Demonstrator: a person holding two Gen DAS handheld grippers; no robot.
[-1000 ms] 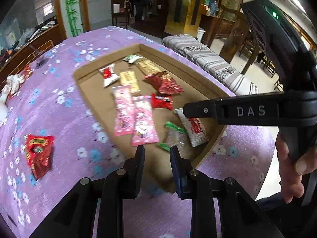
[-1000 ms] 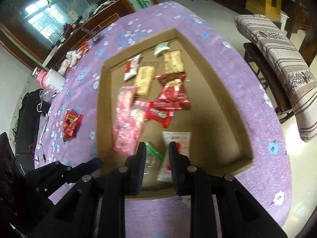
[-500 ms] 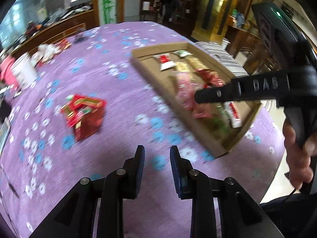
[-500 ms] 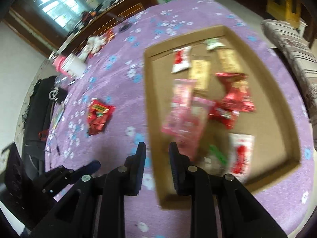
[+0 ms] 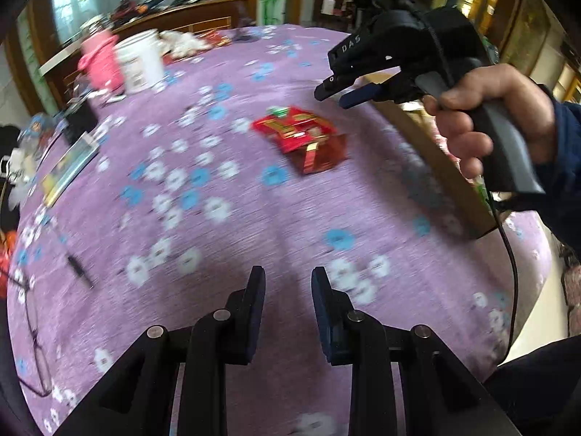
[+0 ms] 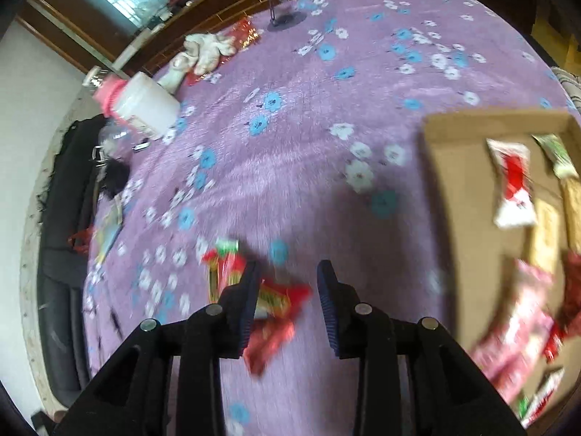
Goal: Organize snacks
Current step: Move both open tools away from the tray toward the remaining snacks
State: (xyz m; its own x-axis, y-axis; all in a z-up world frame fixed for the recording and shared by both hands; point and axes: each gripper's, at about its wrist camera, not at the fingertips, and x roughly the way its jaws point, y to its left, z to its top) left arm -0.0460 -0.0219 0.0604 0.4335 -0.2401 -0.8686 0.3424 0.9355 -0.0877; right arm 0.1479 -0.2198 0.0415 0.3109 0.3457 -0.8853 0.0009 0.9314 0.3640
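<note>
A red snack packet lies on the purple flowered tablecloth, left of the shallow cardboard tray. In the right wrist view the packet lies just under my right gripper, which is open and empty, its left finger over the packet. The tray holds several snack packets, among them a white and red one. My left gripper is open and empty above bare cloth near the table's front. The right gripper shows in the left wrist view, hovering above and right of the packet.
A white jar with a pink lid lies at the far left, with a white cloth behind it. A white tub and pink container stand at the back. Glasses and a booklet lie at the left edge.
Both grippers have swung left, away from the tray and toward the red packet on the cloth. The right gripper's fingers have opened wider and now hover over the packet.
</note>
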